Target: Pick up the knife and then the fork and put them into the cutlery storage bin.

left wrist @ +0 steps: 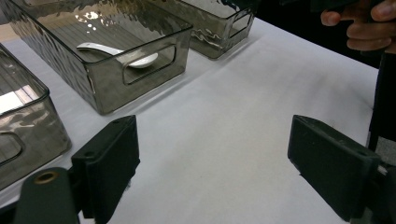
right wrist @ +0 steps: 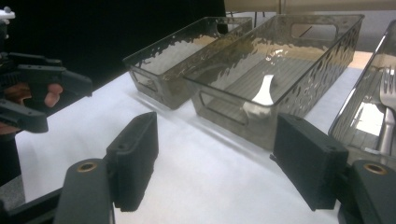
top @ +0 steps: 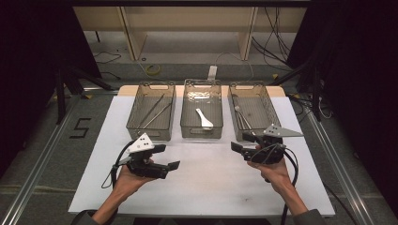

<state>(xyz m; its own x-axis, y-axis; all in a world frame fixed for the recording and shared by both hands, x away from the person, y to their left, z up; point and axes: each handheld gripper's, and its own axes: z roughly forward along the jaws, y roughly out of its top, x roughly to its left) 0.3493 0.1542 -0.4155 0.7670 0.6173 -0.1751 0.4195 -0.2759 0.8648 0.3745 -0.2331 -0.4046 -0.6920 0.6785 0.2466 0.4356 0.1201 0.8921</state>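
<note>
The work surface is a white rectangular sheet (top: 202, 183) laid over a table, with a pale wooden edge showing at the far side. Three smoky translucent plastic bins with cut-out handles stand in a row along the far half of the sheet, close together but not touching. The left bin (top: 151, 111) contains long thin metal utensils lying lengthwise. The middle bin (top: 202, 115) contains a white ceramic soup spoon (top: 204, 119) resting on the bin floor, bowl end towards the person. The right bin (top: 252, 116) contains metal cutlery, including a fork visible in the right gripper view.

The left gripper (top: 170, 157) is held above the near left of the sheet, jaws spread wide, nothing between them. The right gripper (top: 238, 145) is held just in front of the right bin's near wall, jaws likewise parted wide, with bare sheet between them. Both point inward, towards each other, well apart.

Surroundings: grey floor, a metal rail on each side of the table, and a black "5" marking (top: 80, 127) on the floor at left. Beyond the table stands a light wooden frame, with loose cables on the floor. The periphery is dark.
</note>
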